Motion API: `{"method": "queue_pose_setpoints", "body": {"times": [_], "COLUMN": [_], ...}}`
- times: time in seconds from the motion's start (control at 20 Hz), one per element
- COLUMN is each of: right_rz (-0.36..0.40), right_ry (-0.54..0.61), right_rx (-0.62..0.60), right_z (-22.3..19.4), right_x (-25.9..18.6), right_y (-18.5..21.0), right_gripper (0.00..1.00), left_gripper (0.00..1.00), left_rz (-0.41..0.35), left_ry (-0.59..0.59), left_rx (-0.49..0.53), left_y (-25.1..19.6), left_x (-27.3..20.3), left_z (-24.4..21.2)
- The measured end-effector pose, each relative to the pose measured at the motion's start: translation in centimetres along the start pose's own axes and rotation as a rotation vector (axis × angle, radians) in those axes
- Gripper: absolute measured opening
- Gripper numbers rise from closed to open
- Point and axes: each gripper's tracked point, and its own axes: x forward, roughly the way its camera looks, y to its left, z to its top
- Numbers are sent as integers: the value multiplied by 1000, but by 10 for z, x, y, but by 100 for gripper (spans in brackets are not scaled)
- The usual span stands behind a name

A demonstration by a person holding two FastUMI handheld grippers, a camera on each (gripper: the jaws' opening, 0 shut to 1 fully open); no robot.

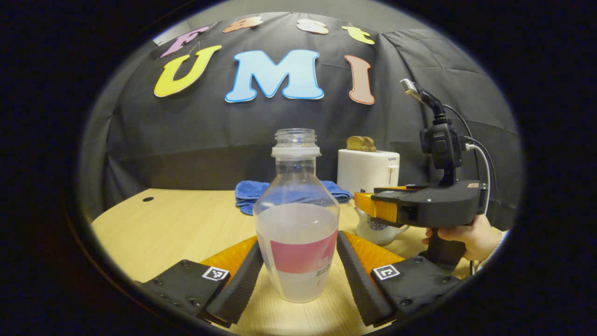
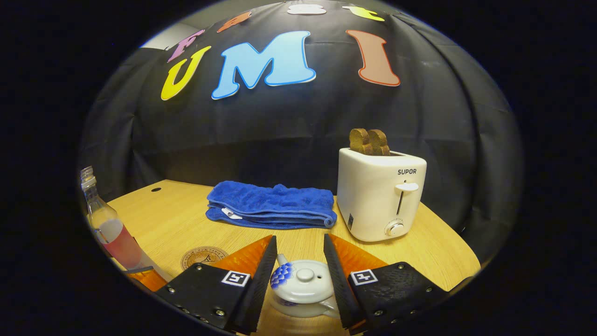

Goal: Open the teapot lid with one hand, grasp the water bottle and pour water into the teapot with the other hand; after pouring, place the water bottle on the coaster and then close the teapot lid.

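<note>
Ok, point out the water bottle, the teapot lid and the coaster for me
water bottle (image 1: 297, 233): left gripper view, on its clear body above the label.
teapot lid (image 2: 304, 276): right gripper view, on its round knob.
coaster (image 2: 204, 255): right gripper view, on its printed face.

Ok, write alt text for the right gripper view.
The right gripper hangs with open jaws either side of a lidded white teapot on a wooden table. Behind stand a folded blue towel and a white toaster holding bread; a water bottle stands far left.
</note>
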Motion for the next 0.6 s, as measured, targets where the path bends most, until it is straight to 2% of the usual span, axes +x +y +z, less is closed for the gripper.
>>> {"method": "queue_pose_setpoints", "body": {"times": [0.05,0.2,0.35,0.4,0.55,0.6], "right_rz": [5,-15,-42,-40,-32,-29], "right_ry": [-9,-4,-22,-13,-26,-27], "right_rx": [3,-14,-49,-59,-69,-75], "right_z": [2,1,3,2,4,4], "right_x": [-2,7,6,6,5,7], "right_y": [1,-2,-3,-3,-3,-1], "right_gripper": [64,39,39,17,17,10], "left_gripper": [100,96,89,89,88,88], "left_rz": [-3,-5,-12,-10,2,7], "left_ry": [-5,-3,13,14,20,23], "left_rx": [1,1,18,20,20,22], "left_y": [1,4,4,4,6,7], "left_x": [0,3,4,5,4,4], "left_z": [0,0,-3,-4,-4,-4]}}
